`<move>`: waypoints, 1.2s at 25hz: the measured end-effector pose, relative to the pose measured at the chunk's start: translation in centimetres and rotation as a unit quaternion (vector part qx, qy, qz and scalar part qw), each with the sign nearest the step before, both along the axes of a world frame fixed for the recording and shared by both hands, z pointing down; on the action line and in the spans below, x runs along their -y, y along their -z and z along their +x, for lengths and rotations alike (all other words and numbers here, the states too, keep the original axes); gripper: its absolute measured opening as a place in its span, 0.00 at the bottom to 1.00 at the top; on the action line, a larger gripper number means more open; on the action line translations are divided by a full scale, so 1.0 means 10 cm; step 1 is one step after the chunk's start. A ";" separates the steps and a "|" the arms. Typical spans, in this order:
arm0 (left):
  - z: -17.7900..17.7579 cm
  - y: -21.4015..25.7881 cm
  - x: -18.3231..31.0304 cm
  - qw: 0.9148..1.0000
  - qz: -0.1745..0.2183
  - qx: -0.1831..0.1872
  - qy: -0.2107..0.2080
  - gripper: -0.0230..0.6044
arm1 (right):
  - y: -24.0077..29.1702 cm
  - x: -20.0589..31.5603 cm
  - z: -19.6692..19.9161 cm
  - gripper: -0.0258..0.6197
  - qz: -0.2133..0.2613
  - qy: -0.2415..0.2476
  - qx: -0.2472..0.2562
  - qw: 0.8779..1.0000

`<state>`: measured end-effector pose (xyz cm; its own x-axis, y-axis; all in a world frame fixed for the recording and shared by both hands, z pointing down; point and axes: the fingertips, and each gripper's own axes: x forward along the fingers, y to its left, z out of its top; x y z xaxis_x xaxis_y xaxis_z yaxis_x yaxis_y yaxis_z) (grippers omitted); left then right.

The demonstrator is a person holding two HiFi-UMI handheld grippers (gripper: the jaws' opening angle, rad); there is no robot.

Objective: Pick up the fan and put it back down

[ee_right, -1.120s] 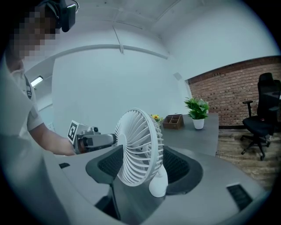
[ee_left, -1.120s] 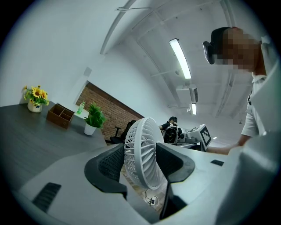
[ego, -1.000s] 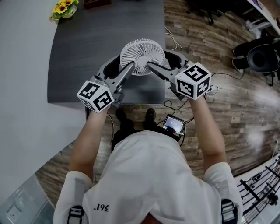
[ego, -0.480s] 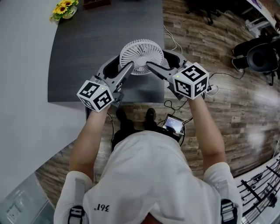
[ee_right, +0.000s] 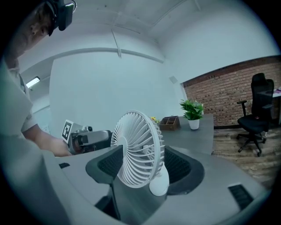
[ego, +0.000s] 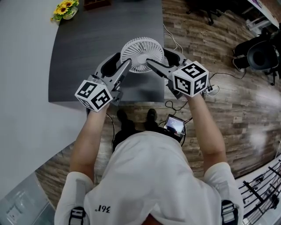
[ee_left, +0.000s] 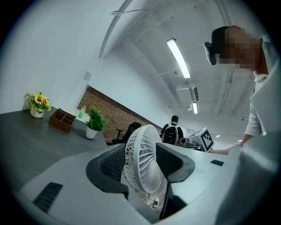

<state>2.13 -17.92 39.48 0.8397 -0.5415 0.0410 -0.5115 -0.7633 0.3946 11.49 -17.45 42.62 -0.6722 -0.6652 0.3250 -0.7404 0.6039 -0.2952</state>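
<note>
A small white fan (ego: 141, 53) hangs in the air over the near edge of the dark grey table (ego: 88, 39), its round grille facing up. My left gripper (ego: 125, 66) is shut on the grille's left rim, and my right gripper (ego: 158, 64) is shut on its right rim. In the left gripper view the fan (ee_left: 142, 154) stands edge-on between the black pads of the left gripper (ee_left: 141, 169), with floor showing below it. In the right gripper view the fan (ee_right: 136, 147) and its rounded base (ee_right: 159, 184) sit between the pads of the right gripper (ee_right: 142, 169).
Sunflowers (ego: 64, 8) and a wooden box (ego: 95, 3) stand at the table's far end, with a potted plant (ee_left: 94, 123) near them. On the wood floor are a small screen device (ego: 174, 125), cables and a black office chair (ego: 262, 57). A person with a backpack (ee_left: 172, 132) stands far off.
The fan and both grippers have drifted very slightly away from me, toward the table. Both grips look the same.
</note>
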 end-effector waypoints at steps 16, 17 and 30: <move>-0.04 0.04 -0.10 1.000 0.001 0.006 0.012 0.41 | 0.06 0.03 0.04 0.48 0.000 -0.031 0.007 0.999; -0.03 0.04 -0.11 1.000 0.000 0.006 0.013 0.41 | 0.06 0.02 0.05 0.48 0.000 -0.033 0.007 0.999; -0.04 0.05 -0.22 1.000 -0.003 0.009 0.026 0.37 | 0.10 -0.05 0.15 0.48 0.007 -0.047 0.014 0.999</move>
